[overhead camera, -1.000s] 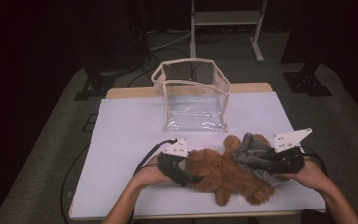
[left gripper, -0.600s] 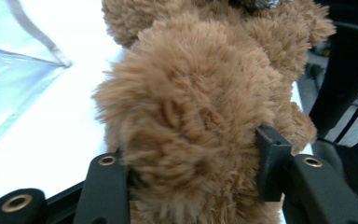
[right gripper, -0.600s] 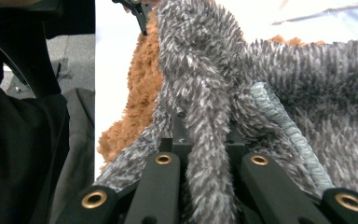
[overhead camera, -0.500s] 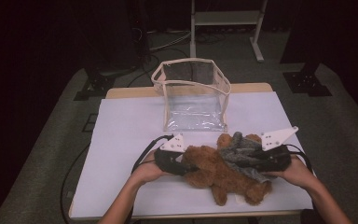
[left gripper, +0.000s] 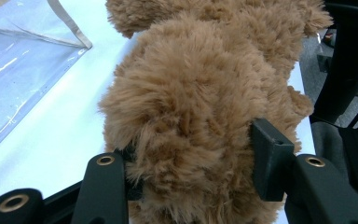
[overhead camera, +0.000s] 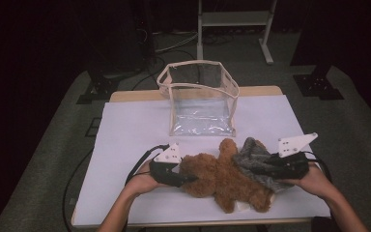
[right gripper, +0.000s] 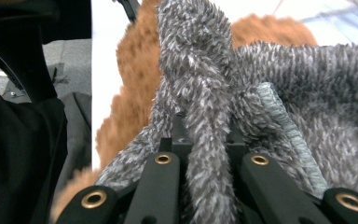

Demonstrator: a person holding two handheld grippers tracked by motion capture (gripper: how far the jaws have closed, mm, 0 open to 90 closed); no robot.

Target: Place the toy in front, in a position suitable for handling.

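- Teddy bear [overhead camera: 222,179] on the tabletop [overhead camera: 135,130] has slid nearer the person.
- Left tongs [left gripper: 191,163] clamp its plush; right tongs [right gripper: 209,154] pinch the grey garment [overhead camera: 256,162].
- Undressing looks underway.

Wooden table under white sheet [overhead camera: 125,145], frame centre. On it: clear plastic beige-trimmed bag [overhead camera: 200,99] upper centre; brown plush teddy bear [overhead camera: 224,181] lower centre.

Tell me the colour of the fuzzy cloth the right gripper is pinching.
Grey, with a paler grey-green stitched edge; the cloth shows best in the right gripper view.
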